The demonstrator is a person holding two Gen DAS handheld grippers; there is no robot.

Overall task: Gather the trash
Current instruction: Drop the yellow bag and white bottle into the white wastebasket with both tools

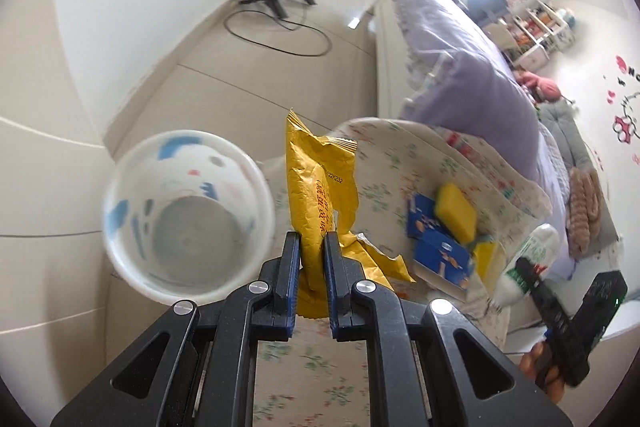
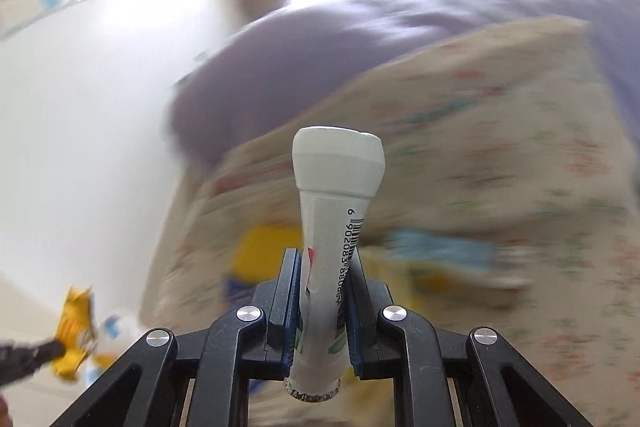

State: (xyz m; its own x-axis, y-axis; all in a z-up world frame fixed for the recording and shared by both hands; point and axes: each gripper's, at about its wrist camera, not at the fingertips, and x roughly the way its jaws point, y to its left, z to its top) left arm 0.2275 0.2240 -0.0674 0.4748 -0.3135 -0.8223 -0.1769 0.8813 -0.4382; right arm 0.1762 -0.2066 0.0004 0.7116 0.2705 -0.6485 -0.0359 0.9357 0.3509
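Left wrist view: the left gripper (image 1: pixel 312 243) has its jaws pinching a crumpled yellow snack wrapper (image 1: pixel 322 187), which stands up from between them. Just left of it is a white printed bin (image 1: pixel 188 215), seen from above. To the right, on the floral-cloth counter (image 1: pixel 384 155), lie 2 blue packets (image 1: pixel 432 243) and a yellow sponge (image 1: pixel 456 213). Far right, the right gripper (image 1: pixel 532 273) carries a white tube (image 1: pixel 530 255); a purple-covered bed (image 1: pixel 472 75) lies beyond.

Right wrist view: the right gripper (image 2: pixel 324 267) has its jaws pinching the white tube (image 2: pixel 336 195), cap pointing away, barcode visible. The surroundings are blurred; the wrapper (image 2: pixel 76 331) shows at lower left.
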